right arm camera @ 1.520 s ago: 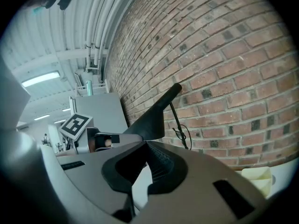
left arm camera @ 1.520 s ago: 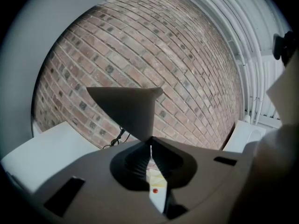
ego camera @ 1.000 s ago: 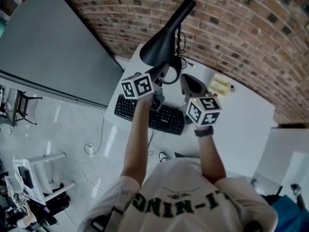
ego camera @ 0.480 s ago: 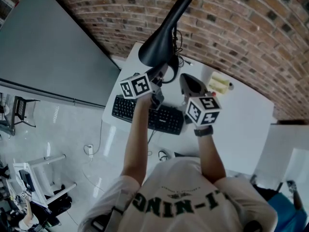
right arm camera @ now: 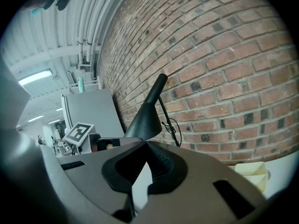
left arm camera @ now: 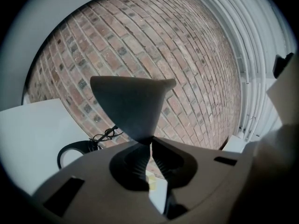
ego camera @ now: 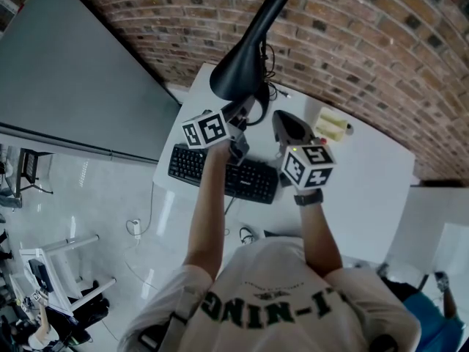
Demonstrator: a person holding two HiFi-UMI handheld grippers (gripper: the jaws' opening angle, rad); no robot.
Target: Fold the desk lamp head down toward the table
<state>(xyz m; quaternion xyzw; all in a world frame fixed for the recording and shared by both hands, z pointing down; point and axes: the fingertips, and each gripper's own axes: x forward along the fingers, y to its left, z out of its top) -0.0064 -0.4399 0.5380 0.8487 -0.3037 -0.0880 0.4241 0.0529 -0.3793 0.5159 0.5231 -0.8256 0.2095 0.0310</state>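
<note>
**Lamp head up, left gripper pinched on its rim**

So here's the setup: the black cone-shaped lamp head [ego camera: 240,64] stands over the back edge of the white worktop [ego camera: 366,189], right in front of the brick wall [ego camera: 366,42]. Its narrow end is tilted up toward the wall and the wide shade opening faces down and out, so it's not folded down.

The left gripper [left arm camera: 150,143] is right under the lower edge of the shade. In the left gripper view its fingers [left arm camera: 138,164] are pinched together at the tips, and the dark shade runs straight into the spot where they meet, so it looks clamped on the thin rim.

The right gripper [right arm camera: 145,146] sits off to the side, near the lamp but apart from it. Its fingers [right arm camera: 161,164] are closed tip to tip with nothing between them, just a sliver of white worktop showing through the gap lower down.

Other stuff: a black keyboard [ego camera: 253,178] lies under both grippers, and a pale yellow block [ego camera: 333,127] sits near the wall to the right.

As for writing, the marker cubes [ego camera: 308,166] only carry black-and-white square patterns. The person's white shirt [ego camera: 278,284] has green block letters, seen flipped from the head view. I can pick out something like "NING", the rest is unreadable. Keyboard legends are too small to read.
</note>
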